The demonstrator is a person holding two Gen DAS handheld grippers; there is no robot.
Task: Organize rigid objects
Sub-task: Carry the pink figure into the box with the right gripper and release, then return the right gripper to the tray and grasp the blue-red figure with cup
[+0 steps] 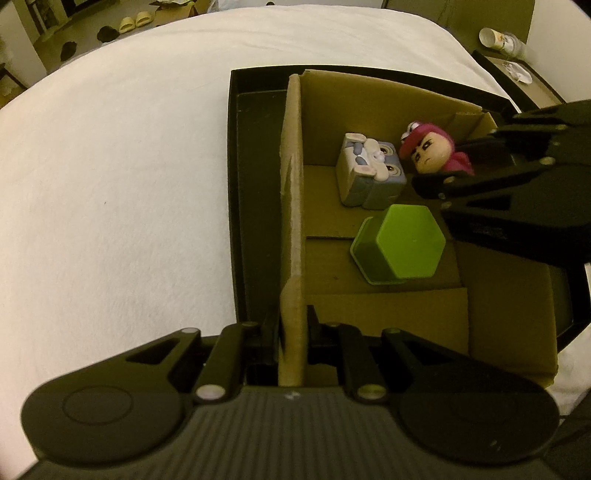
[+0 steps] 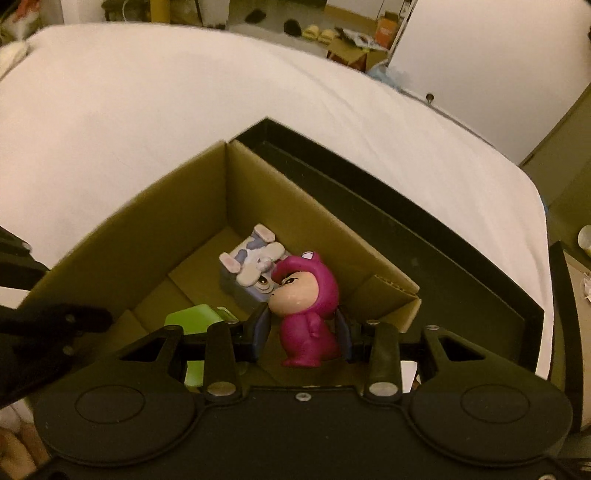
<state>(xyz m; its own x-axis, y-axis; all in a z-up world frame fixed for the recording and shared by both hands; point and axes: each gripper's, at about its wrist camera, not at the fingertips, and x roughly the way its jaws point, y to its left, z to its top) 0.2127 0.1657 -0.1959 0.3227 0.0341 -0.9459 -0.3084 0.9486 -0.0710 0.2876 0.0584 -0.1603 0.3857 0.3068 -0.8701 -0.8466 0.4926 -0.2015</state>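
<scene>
A cardboard box [image 1: 369, 110] sits inside a black tray [image 1: 240, 184] on a white bed. In the box lie a grey bunny cube toy [image 1: 371, 171] and a green hexagonal container [image 1: 400, 245]. My left gripper [image 1: 293, 332] is shut on the box's left cardboard wall [image 1: 293, 221]. My right gripper [image 2: 301, 334] holds a pink hooded figure [image 2: 308, 314] between its pads, low inside the box [image 2: 147, 221] beside the bunny cube [image 2: 251, 271]. The green container [image 2: 195, 317] is partly hidden behind the right gripper. The figure also shows in the left wrist view [image 1: 436, 151].
The white bed sheet [image 1: 110, 184] spreads to the left and behind the tray. A dark nightstand with a cup [image 1: 498, 38] stands at the far right. Slippers [image 1: 133, 22] and clutter lie on the floor beyond the bed.
</scene>
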